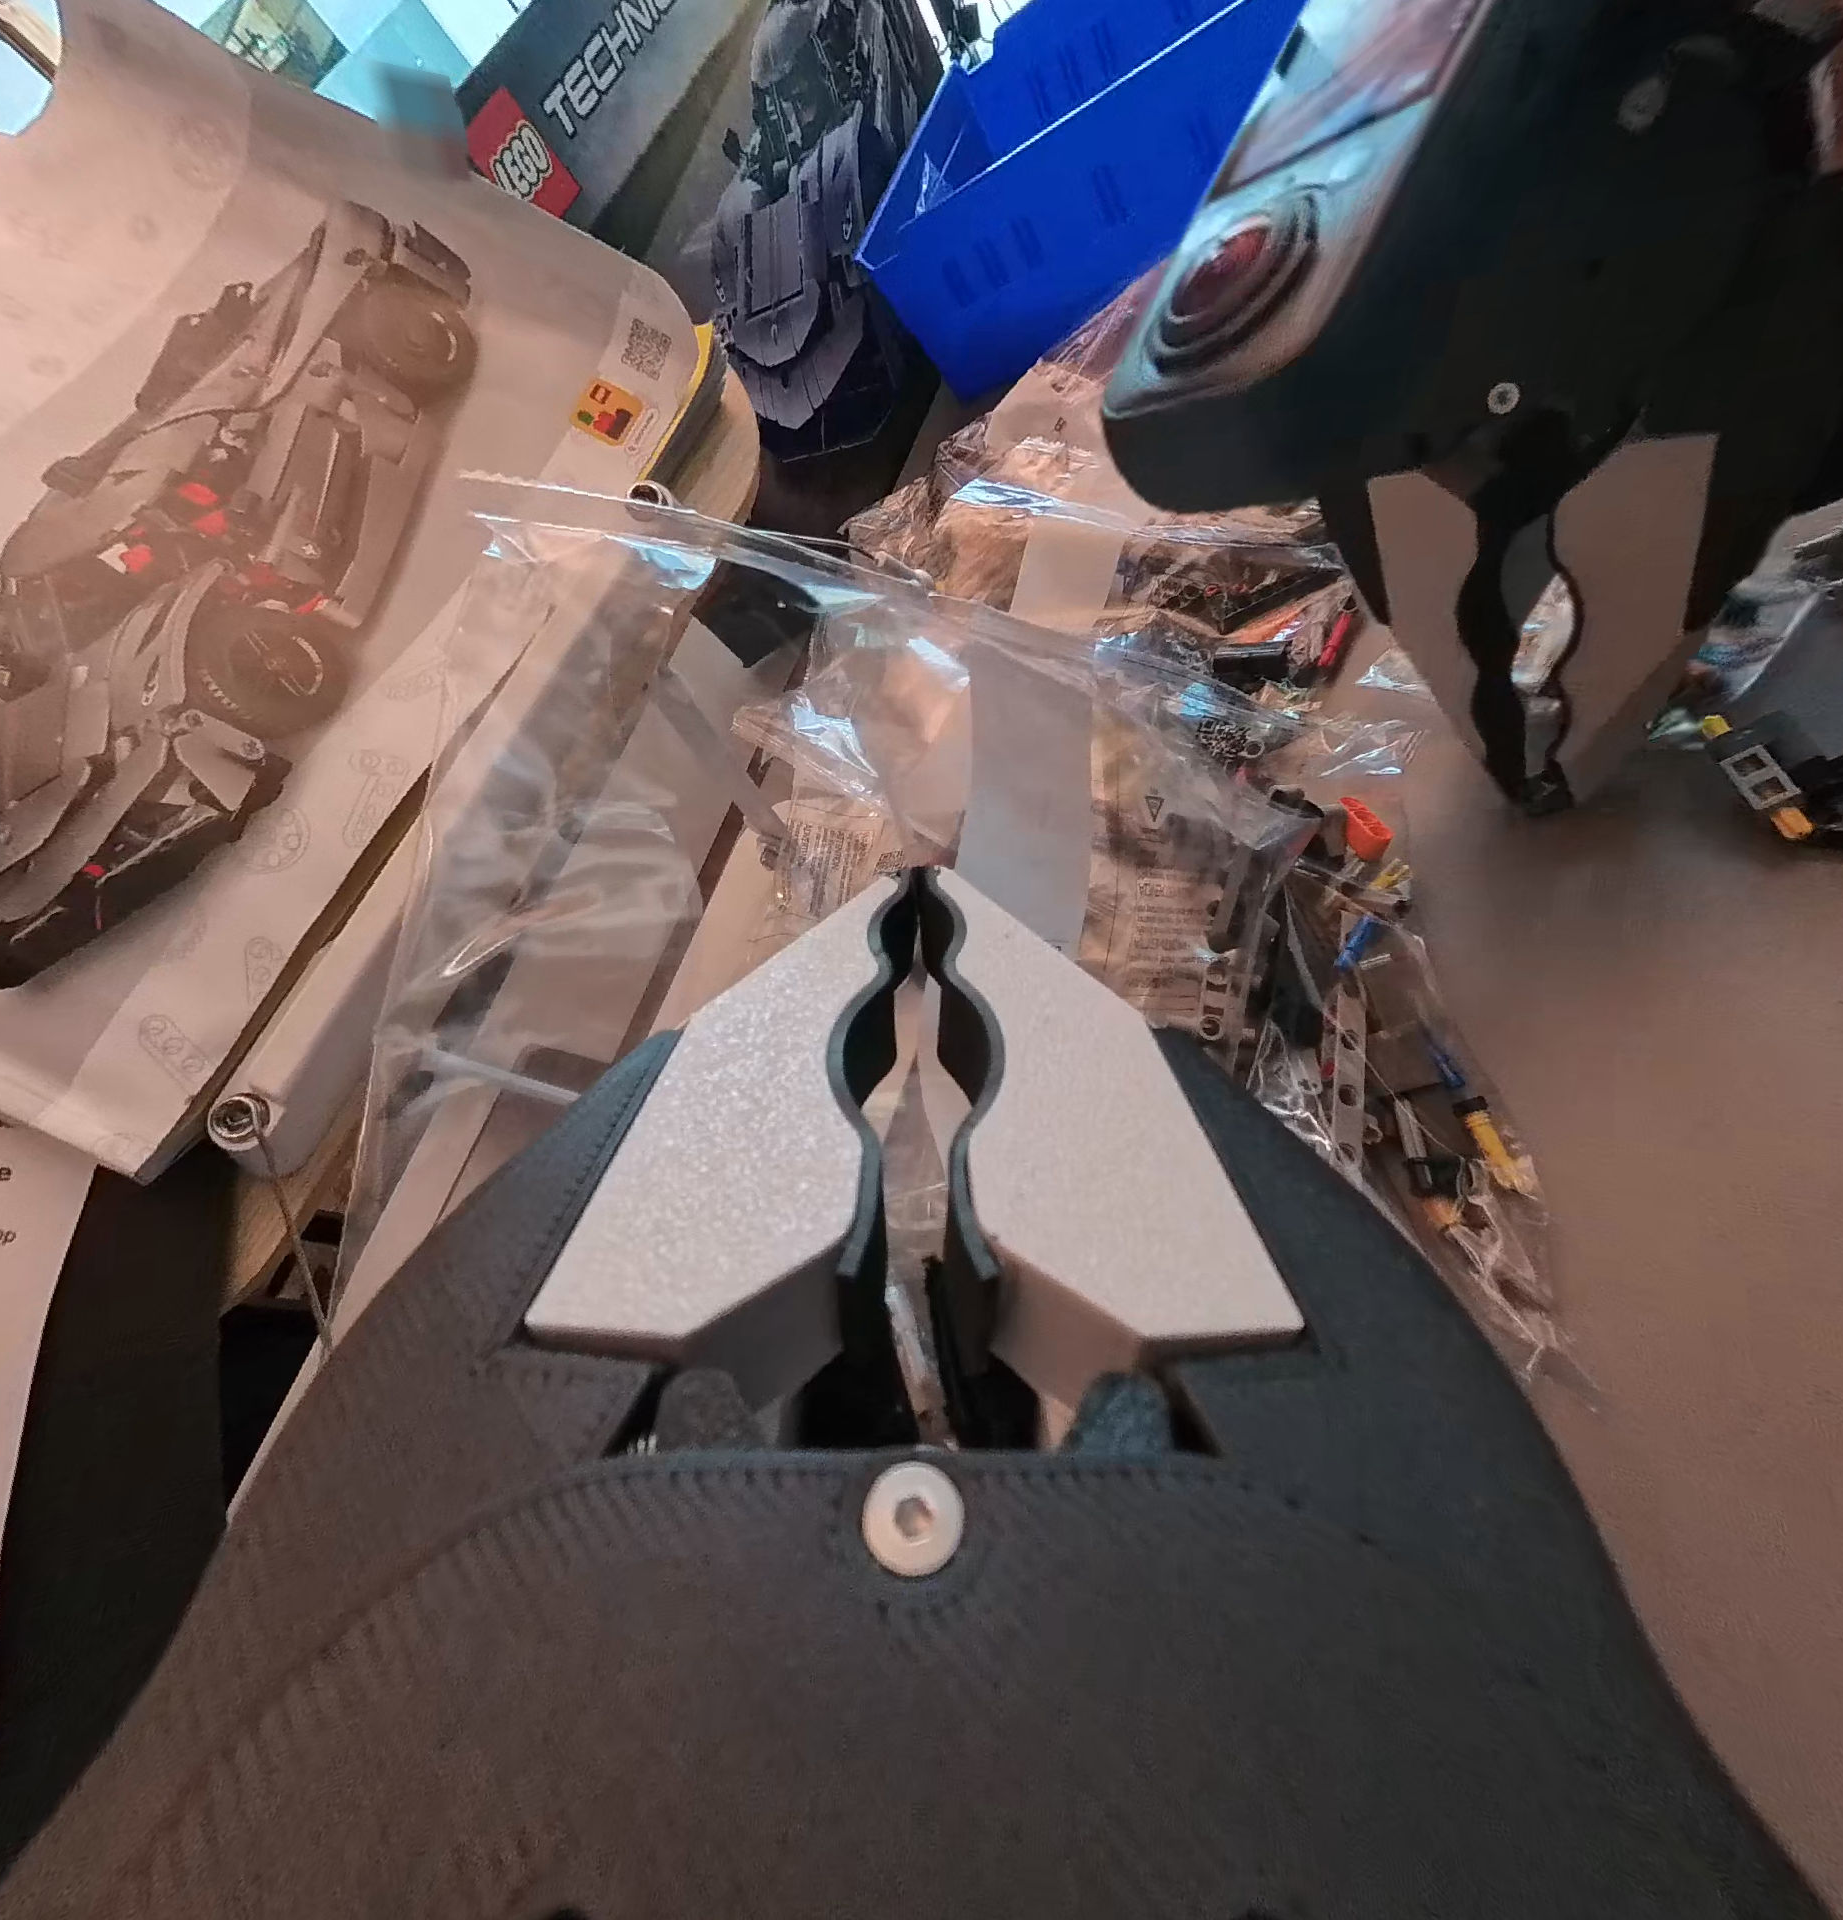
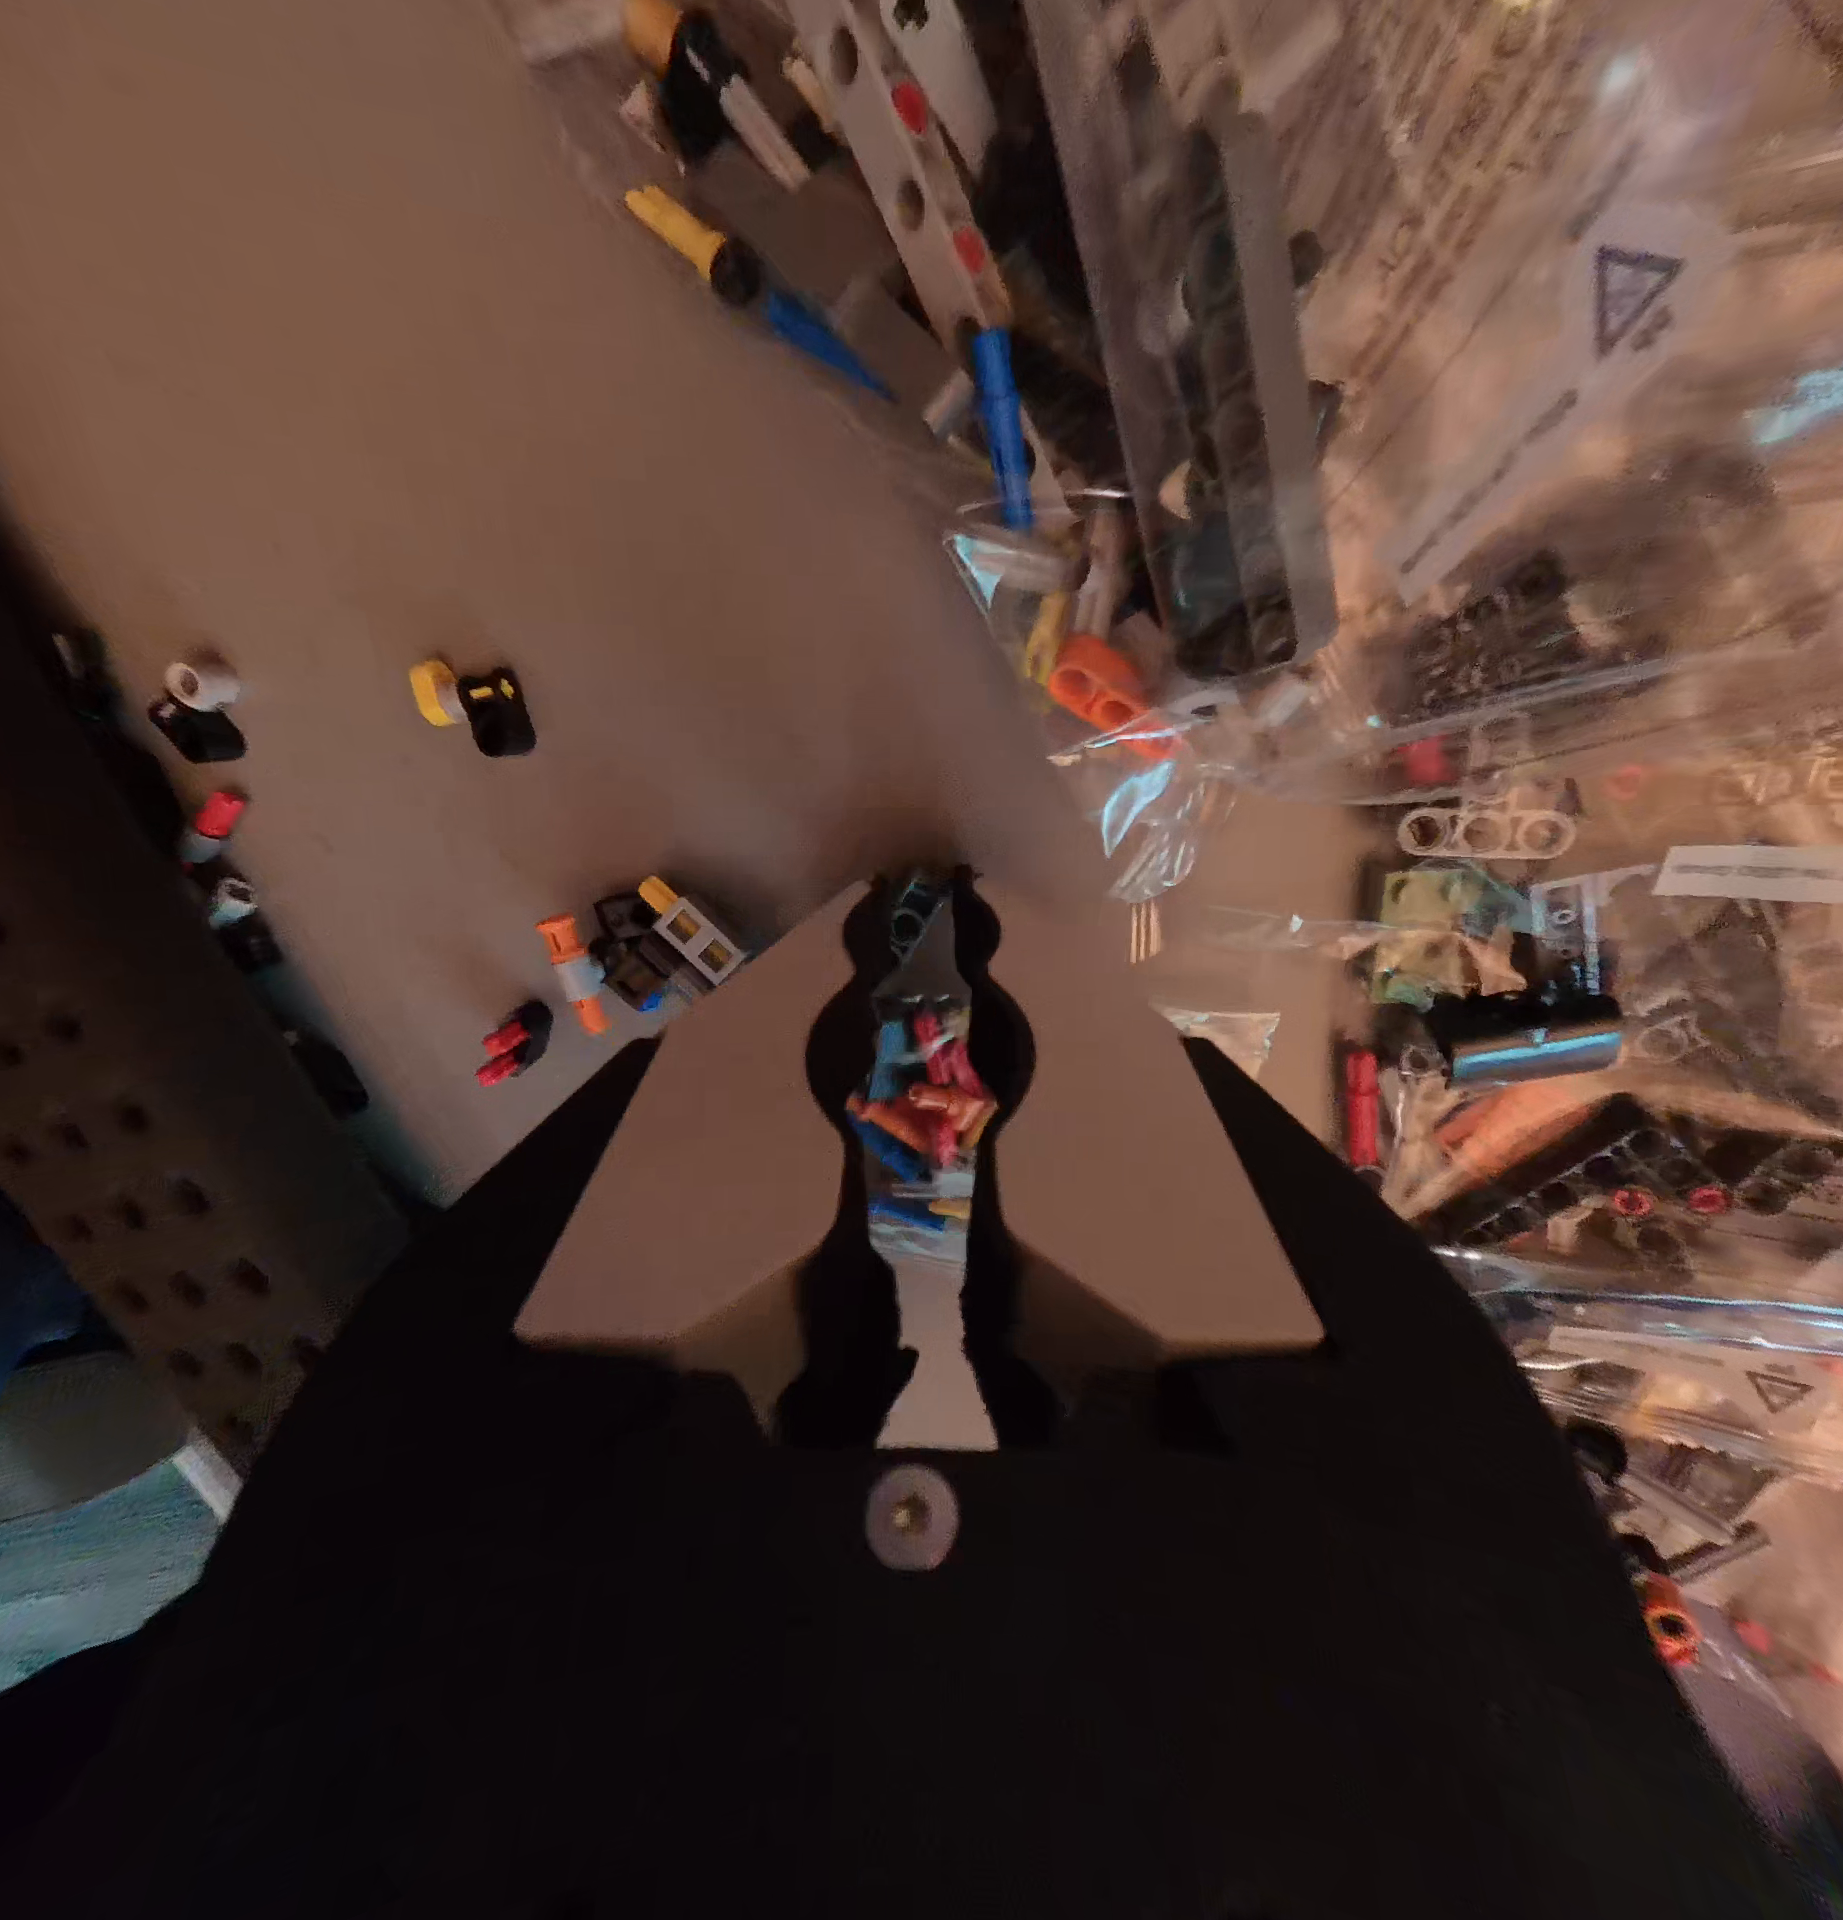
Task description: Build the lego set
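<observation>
Left fingers (image 1: 918, 883) pinched on clear bag (image 1: 688, 665); right fingers (image 2: 922, 883) clamping small parts bag (image 2: 922, 1101).

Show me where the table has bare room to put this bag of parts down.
Bare table lies left of the heap of bags, above the yellow and black piece. Another bare strip runs right of that heap. The heap, and the corner by the booklet and blue bin, are crowded.

Hobby worktable | parts bags (image 1: 1156, 665) — set box (image 1: 751, 208) — blue bin (image 1: 1021, 208)
</observation>
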A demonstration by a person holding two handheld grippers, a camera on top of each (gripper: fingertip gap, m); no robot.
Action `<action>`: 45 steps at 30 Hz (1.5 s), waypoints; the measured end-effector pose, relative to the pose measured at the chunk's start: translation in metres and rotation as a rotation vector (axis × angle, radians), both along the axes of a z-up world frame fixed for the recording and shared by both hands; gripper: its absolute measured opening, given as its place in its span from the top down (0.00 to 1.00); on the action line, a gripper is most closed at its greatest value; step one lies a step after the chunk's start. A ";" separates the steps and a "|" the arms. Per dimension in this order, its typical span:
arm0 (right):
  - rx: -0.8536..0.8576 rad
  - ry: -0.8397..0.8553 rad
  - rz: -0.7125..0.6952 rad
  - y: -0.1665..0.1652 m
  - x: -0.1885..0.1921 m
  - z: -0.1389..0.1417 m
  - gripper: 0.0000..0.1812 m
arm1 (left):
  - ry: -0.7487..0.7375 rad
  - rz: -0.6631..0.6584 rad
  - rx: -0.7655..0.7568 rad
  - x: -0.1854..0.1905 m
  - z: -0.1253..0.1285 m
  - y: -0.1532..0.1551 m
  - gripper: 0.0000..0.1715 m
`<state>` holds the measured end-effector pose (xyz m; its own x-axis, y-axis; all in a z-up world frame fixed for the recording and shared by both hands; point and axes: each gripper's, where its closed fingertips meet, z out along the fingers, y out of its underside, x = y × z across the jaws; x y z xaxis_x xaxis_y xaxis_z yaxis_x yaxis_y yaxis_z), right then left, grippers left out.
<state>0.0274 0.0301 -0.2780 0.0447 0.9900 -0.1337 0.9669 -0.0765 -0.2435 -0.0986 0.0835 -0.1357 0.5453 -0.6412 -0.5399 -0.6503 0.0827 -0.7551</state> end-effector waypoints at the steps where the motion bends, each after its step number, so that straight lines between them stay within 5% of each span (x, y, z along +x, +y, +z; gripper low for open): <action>1: 0.011 -0.003 0.012 0.000 0.000 0.000 0.97 | -0.001 0.000 0.000 0.000 0.000 0.000 1.00; 5: 0.025 0.107 0.022 0.004 -0.010 0.026 0.97 | 0.001 -0.006 0.003 0.002 0.001 -0.001 1.00; 13: 0.310 0.620 0.043 0.034 -0.075 0.175 0.97 | 0.003 -0.024 0.013 0.008 0.002 -0.002 1.00; 17: 0.390 0.714 0.080 0.040 -0.107 0.214 0.97 | 0.004 -0.032 0.018 0.011 0.003 -0.003 1.00; 26: 0.410 0.645 0.050 0.062 -0.137 0.185 0.91 | 0.008 -0.047 0.024 0.013 0.004 -0.006 1.00; 33: 0.412 0.689 0.088 0.047 -0.109 0.208 0.89 | 0.003 -0.037 0.016 0.009 0.002 -0.004 1.00; 36: 0.278 0.592 0.258 0.007 -0.088 0.178 0.92 | 0.002 -0.036 0.013 0.009 0.001 -0.003 1.00; 45: 0.069 0.268 0.475 -0.064 -0.052 0.051 0.87 | 0.015 -0.030 0.002 0.010 -0.004 -0.001 1.00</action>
<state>-0.0243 -0.0341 -0.2274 -0.4364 0.8996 -0.0130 0.7943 0.3785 -0.4752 -0.0887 0.0823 -0.1396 0.5180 -0.6561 -0.5488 -0.6585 0.1036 -0.7455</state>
